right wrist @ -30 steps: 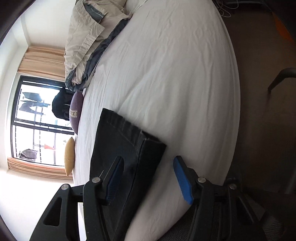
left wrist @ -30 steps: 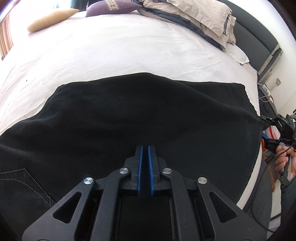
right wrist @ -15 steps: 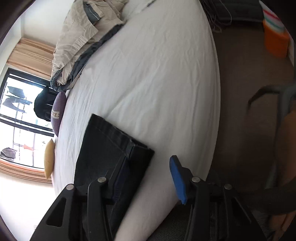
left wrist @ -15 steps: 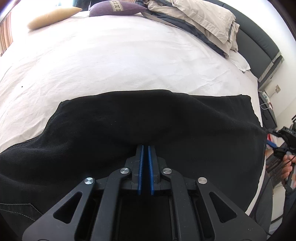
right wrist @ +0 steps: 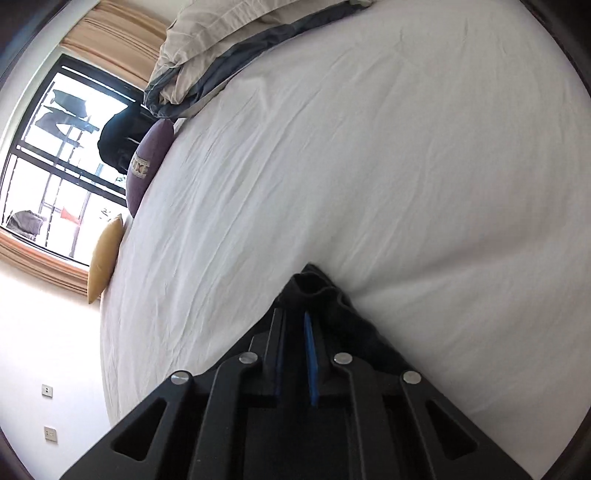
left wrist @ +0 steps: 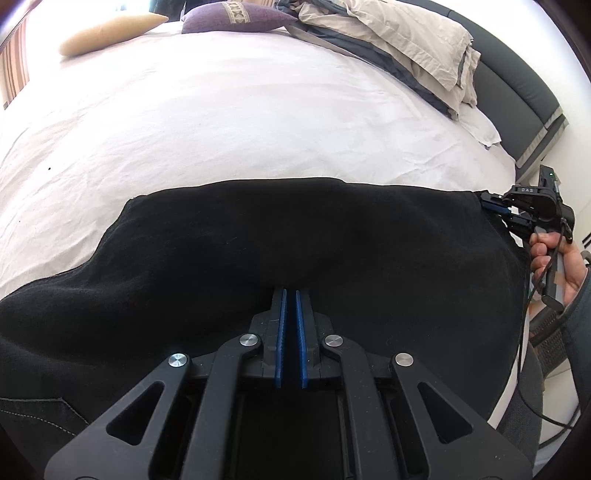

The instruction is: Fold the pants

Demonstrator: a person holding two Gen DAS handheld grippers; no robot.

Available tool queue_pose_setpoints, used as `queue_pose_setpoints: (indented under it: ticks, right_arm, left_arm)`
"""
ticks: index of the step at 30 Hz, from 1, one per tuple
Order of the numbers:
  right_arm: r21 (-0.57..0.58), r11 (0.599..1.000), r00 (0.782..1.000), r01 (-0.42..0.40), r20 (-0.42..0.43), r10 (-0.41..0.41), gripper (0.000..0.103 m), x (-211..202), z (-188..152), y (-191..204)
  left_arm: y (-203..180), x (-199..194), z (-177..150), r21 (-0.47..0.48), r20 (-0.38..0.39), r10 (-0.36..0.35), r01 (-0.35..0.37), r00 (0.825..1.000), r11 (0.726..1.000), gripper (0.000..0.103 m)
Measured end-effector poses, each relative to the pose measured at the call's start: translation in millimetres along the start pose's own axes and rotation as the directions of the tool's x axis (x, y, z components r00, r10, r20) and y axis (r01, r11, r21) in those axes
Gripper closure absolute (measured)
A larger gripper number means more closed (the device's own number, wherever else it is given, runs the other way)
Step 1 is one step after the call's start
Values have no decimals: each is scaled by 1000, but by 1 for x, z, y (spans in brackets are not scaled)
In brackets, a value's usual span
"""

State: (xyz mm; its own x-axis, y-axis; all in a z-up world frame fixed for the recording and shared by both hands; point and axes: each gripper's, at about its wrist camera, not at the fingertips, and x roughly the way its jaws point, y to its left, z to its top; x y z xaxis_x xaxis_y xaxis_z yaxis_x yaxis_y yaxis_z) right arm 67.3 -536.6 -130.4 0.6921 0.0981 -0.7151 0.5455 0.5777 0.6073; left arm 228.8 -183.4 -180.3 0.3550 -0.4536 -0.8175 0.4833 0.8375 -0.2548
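Observation:
The black pants [left wrist: 295, 236] lie spread across the near side of the white bed [left wrist: 240, 122], a stitched pocket at the lower left. My left gripper [left wrist: 290, 295] is shut on the near edge of the pants at the middle. My right gripper [right wrist: 295, 317] is shut on a bunched corner of the pants [right wrist: 314, 288], the hem end. In the left wrist view the right gripper [left wrist: 495, 212] grips the far right corner of the cloth, held by a hand.
A purple cushion [left wrist: 236, 16], a tan cushion [left wrist: 107, 31] and a heap of beige and grey bedding [left wrist: 399, 48] lie at the far side of the bed. A dark headboard [left wrist: 517, 92] is at the right. A window [right wrist: 48, 155] lies beyond the bed.
My right gripper has closed on the pants' hem corner; it was open over it before. My left gripper stays shut and has drawn the near edge back a little.

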Motion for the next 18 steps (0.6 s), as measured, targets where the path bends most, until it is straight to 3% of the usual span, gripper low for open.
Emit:
queue_pose_setpoints:
  ticks: [1, 2, 3, 6, 9, 14, 18]
  right_arm:
    - [-30, 998, 998, 48, 29, -47, 77, -13, 3, 0]
    - [-42, 993, 992, 107, 69, -104, 49, -29, 3, -2]
    - [-34, 991, 986, 130, 111, -126, 42, -49, -1, -7]
    - [43, 999, 992, 2, 126, -7, 40, -99, -31, -33]
    - [165, 983, 990, -83, 127, 63, 40, -128, -73, -67]
    - [332, 934, 991, -132, 69, 115, 44, -110, -115, -104]
    - [423, 886, 981, -193, 117, 158, 43, -96, -118, -112]
  left_arm:
    - [-1, -1, 0, 4, 3, 5, -5, 1000, 1000, 97]
    - [-2, -1, -1, 14, 7, 14, -14, 1000, 1000, 97]
    - [-5, -1, -1, 28, 12, 28, -28, 1000, 999, 97]
    - [-12, -1, -3, 58, 24, 61, -62, 998, 996, 97]
    - [-11, -2, -3, 37, 25, 62, -63, 998, 997, 97]
    - [-13, -1, -1, 25, 12, 78, -78, 997, 997, 97]
    - [-11, -2, -2, 18, 13, 77, -77, 997, 997, 97]
